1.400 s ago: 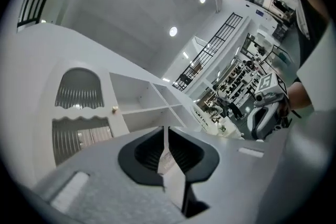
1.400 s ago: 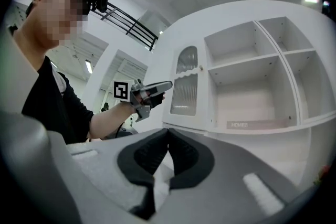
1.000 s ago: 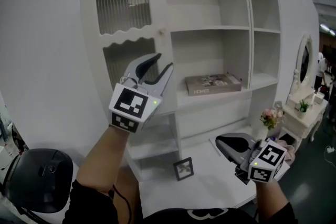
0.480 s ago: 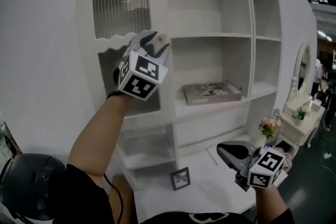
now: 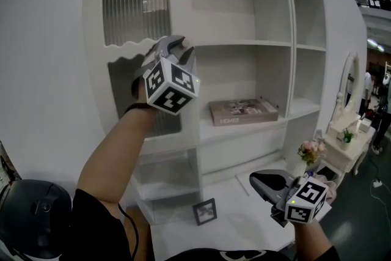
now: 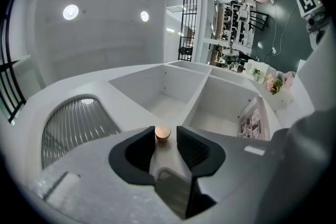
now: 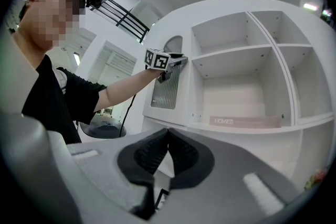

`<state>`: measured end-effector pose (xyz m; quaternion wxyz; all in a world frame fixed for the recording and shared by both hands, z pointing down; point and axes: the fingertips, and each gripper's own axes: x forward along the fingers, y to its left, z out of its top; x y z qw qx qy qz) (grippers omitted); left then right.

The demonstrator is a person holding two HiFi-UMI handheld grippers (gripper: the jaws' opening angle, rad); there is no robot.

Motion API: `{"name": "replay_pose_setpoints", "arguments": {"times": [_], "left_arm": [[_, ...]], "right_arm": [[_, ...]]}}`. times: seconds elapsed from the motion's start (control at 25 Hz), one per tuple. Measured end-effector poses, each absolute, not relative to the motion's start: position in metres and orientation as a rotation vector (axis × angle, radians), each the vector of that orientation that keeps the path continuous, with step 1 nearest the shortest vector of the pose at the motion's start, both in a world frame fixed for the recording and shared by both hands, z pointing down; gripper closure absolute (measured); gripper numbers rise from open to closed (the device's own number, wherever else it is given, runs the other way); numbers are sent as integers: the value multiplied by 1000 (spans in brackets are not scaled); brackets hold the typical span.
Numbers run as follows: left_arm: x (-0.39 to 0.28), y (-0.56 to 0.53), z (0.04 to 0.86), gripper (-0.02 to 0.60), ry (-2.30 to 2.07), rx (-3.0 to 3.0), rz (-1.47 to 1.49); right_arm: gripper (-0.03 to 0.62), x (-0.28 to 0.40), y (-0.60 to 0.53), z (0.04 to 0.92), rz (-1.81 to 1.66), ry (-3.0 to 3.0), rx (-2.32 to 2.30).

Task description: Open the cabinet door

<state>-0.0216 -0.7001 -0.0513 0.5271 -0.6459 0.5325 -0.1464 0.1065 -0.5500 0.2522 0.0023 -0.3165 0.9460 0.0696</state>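
The white cabinet door (image 5: 137,40) has an arched ribbed-glass pane and is closed. Its small copper-coloured knob (image 6: 163,134) sits between the tips of my left gripper (image 6: 166,136), whose jaws are closing; a thin gap still shows beside the knob. In the head view the left gripper (image 5: 181,49) is raised at the door's right edge and hides the knob. My right gripper (image 5: 256,180) hangs low at the right, shut, with nothing in it; its own view shows the tips (image 7: 168,134) touching. That view also shows the left gripper (image 7: 176,60) at the door (image 7: 167,86).
Open shelves fill the cabinet's right side, with a book (image 5: 243,111) lying on one. A small picture frame (image 5: 204,211) stands on the white desk below. Flowers (image 5: 310,150) and a mirrored dressing table (image 5: 351,76) are at the right. A black round object (image 5: 33,211) sits at the lower left.
My left gripper rose from in front of the lower door panel up to the knob and rolled. The right gripper stayed low at the right, drifting slightly.
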Motion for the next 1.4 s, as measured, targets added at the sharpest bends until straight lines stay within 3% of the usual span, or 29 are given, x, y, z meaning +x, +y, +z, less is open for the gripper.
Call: {"name": "replay_pose_setpoints", "arguments": {"times": [0.24, 0.32, 1.4], "left_arm": [[-23, -701, -52, 472, 1299, -1557, -331], [-24, -701, -55, 503, 1312, -1558, -324], [-24, -674, -56, 505, 1293, -1691, -274]], "right_arm": [[594, 112, -551, 257, 204, 2967, -996], [594, 111, -550, 258, 201, 2968, -991], [594, 104, -511, 266, 194, 2977, -979]]}}
